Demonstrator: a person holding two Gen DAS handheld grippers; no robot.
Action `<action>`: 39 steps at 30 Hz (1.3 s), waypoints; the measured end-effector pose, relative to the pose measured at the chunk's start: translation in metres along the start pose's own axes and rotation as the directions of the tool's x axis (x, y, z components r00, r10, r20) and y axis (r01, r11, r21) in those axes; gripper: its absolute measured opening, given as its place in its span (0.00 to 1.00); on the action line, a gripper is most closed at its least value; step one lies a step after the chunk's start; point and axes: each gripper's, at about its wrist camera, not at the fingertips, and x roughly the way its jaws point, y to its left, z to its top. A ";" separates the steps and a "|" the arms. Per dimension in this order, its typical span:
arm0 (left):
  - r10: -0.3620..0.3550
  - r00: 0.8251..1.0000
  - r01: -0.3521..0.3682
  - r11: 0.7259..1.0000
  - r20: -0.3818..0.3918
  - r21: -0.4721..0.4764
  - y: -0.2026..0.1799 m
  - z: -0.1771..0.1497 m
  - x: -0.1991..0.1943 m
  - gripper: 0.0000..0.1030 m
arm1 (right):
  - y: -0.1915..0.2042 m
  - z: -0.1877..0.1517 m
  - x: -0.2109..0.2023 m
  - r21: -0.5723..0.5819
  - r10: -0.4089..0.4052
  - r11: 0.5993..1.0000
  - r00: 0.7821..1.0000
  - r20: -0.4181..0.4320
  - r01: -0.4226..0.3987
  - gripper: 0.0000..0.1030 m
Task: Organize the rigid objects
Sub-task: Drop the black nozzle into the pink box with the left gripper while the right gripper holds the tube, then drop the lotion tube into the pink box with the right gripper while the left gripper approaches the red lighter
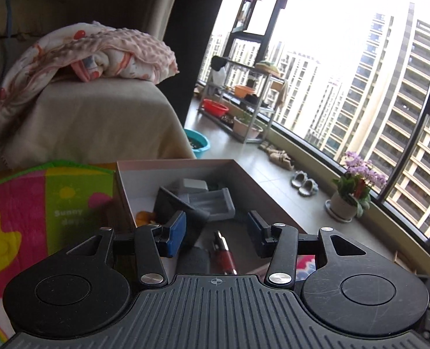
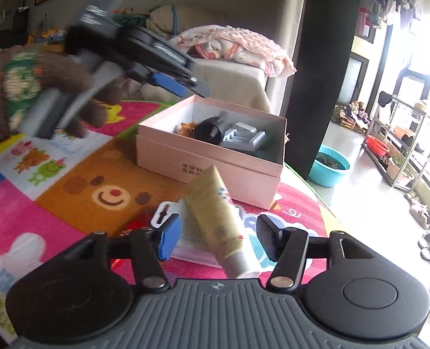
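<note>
From the left wrist, the left tool (image 1: 216, 228) hangs open and empty over the pink cardboard box (image 1: 122, 180) of collected items; from the right, the open right tool (image 2: 215, 238) straddles an ungripped beige plastic tube (image 2: 215, 209) on the play mat (image 2: 69, 180), which it probably must clamp and box next.

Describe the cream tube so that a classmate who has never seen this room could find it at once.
Start at the pink cardboard box on the colourful play mat. Just in front of the box, between the right tool's open fingers, lies the beige tube, flat end leaning on the box. It alone has a white cap; beside it lie only flat packets.
</note>
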 end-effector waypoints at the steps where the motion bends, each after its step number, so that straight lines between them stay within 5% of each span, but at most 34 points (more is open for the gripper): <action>1: -0.028 1.000 0.028 1.000 0.006 -0.006 -0.002 -0.009 -0.012 0.49 | -0.002 0.001 0.007 0.003 -0.001 1.000 1.000 -0.008 0.001 0.56; 4: -0.090 0.996 0.090 0.996 0.015 -0.016 -0.008 -0.036 -0.037 0.49 | -0.008 0.004 0.027 0.026 0.051 0.998 0.997 -0.062 -0.049 0.54; 8: -0.130 0.991 0.128 0.990 -0.020 -0.060 -0.008 -0.078 -0.064 0.49 | -0.002 0.006 0.024 0.006 0.098 0.995 0.992 -0.083 -0.098 0.25; 14: -0.111 0.992 0.106 0.991 -0.059 -0.076 0.000 -0.111 -0.089 0.49 | 0.002 0.028 -0.006 -0.005 0.078 0.997 0.997 -0.009 -0.078 0.23; 19: -0.095 0.994 0.089 0.992 -0.060 -0.094 0.005 -0.114 -0.094 0.49 | -0.017 0.097 -0.009 0.037 0.051 0.998 0.993 0.105 -0.055 0.23; 22: -0.105 0.993 0.099 0.990 -0.057 -0.100 0.003 -0.114 -0.093 0.49 | -0.028 0.150 0.016 0.101 0.066 0.992 0.994 0.090 -0.075 0.23; 25: -0.100 0.992 0.092 0.990 -0.073 -0.103 0.002 -0.117 -0.090 0.49 | -0.032 0.185 0.057 0.204 0.144 0.968 0.989 0.026 -0.146 0.32; 27: -0.086 0.993 0.078 0.992 -0.081 -0.100 0.004 -0.120 -0.090 0.49 | -0.027 0.191 0.080 0.211 0.100 0.972 0.995 0.013 -0.101 0.57; 28: -0.078 0.993 0.070 0.993 -0.086 -0.096 0.005 -0.121 -0.091 0.49 | -0.023 0.189 0.086 0.204 0.079 0.976 0.997 0.010 -0.079 0.57; 34: -0.081 0.992 0.070 0.991 -0.094 -0.115 0.012 -0.128 -0.090 0.49 | -0.020 0.139 0.082 0.181 0.069 0.981 0.997 -0.020 -0.065 0.60; 39: -0.106 0.988 0.098 0.992 -0.113 -0.076 -0.004 -0.127 -0.086 0.49 | -0.020 0.075 0.047 0.109 -0.035 0.993 0.999 0.016 0.033 0.77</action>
